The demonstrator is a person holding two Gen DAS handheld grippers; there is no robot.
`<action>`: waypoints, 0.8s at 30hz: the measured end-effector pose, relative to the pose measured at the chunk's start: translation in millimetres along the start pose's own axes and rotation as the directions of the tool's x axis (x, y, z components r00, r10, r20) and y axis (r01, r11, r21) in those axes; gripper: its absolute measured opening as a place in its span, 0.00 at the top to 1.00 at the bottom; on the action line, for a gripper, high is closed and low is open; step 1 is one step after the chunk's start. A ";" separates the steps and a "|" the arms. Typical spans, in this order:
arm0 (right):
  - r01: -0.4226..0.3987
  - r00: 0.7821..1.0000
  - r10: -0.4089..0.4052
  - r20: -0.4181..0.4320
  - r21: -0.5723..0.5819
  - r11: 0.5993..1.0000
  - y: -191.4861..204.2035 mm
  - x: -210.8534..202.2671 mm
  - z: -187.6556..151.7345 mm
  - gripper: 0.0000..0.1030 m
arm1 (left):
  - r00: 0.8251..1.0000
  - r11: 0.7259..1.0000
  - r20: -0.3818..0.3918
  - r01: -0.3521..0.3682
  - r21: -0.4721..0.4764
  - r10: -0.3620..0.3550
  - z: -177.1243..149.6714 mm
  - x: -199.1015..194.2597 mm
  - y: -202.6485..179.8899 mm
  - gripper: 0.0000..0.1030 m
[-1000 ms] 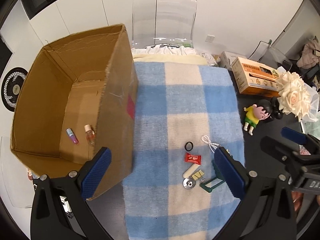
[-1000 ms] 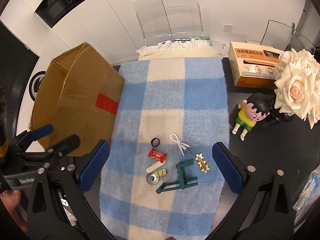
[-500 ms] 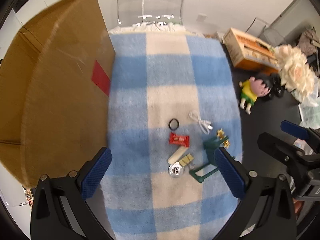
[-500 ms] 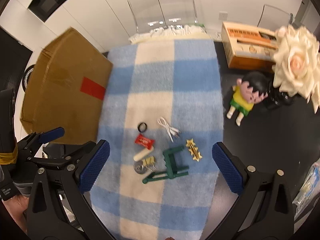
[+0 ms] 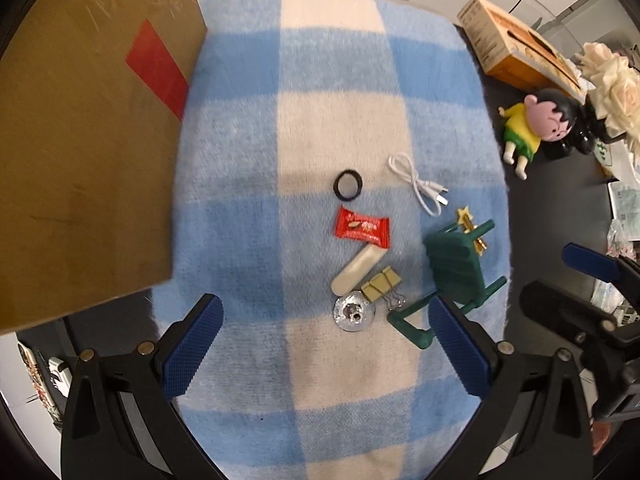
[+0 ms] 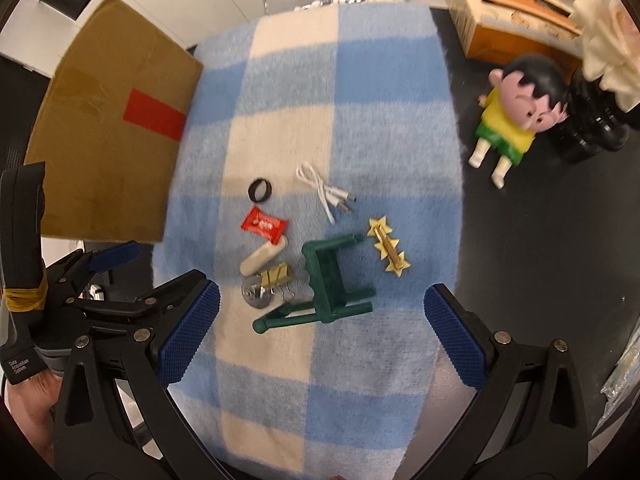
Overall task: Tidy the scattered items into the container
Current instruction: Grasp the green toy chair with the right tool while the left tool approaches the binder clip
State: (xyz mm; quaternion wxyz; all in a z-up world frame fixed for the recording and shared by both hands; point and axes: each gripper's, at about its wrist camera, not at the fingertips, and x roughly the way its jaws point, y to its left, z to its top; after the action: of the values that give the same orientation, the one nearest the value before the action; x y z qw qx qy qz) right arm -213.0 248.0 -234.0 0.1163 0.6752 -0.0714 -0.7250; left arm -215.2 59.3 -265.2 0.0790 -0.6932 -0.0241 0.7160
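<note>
Items: green toy chair [image 5: 456, 276], red sweet [image 5: 362, 228], metal disc [image 5: 354, 313] scattered right of cardboard box [image 5: 88, 140].
Change: swung off the box interior, now over the pile.
Left tool [image 5: 326, 344]: apart, empty.
Right tool [image 6: 322, 332]: apart, empty.
Meaning: next pick imminent.

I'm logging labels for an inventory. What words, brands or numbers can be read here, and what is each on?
"Data Acquisition System": white print on the black handle, right wrist view, small but legible.
Orange box: printed characters, too blurred to read.
Red wrapper: white print, too small to read.
Nothing else legible.
</note>
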 end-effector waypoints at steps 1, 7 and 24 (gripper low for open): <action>-0.004 1.000 0.004 -0.011 -0.002 1.000 0.1 4.9 -1.0 0.00 | 1.000 1.000 -0.006 -0.002 -0.006 0.002 -0.1 3.8 0.9 0.01; 0.004 0.997 -0.004 -0.075 -0.001 1.000 -0.9 32.9 -3.2 0.09 | 0.998 0.999 -0.053 -0.014 -0.030 0.013 -1.1 29.2 8.7 0.01; 0.040 0.983 -0.053 -0.179 -0.076 0.996 10.7 78.4 6.1 0.89 | 0.992 0.999 -0.121 -0.024 -0.037 0.019 -0.7 59.7 9.9 0.01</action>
State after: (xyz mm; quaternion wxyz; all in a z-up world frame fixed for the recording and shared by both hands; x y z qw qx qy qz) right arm -223.1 216.6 -306.2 0.1295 0.7349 -0.0188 -0.6654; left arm -216.9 58.2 -325.7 0.0591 -0.7368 -0.0256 0.6730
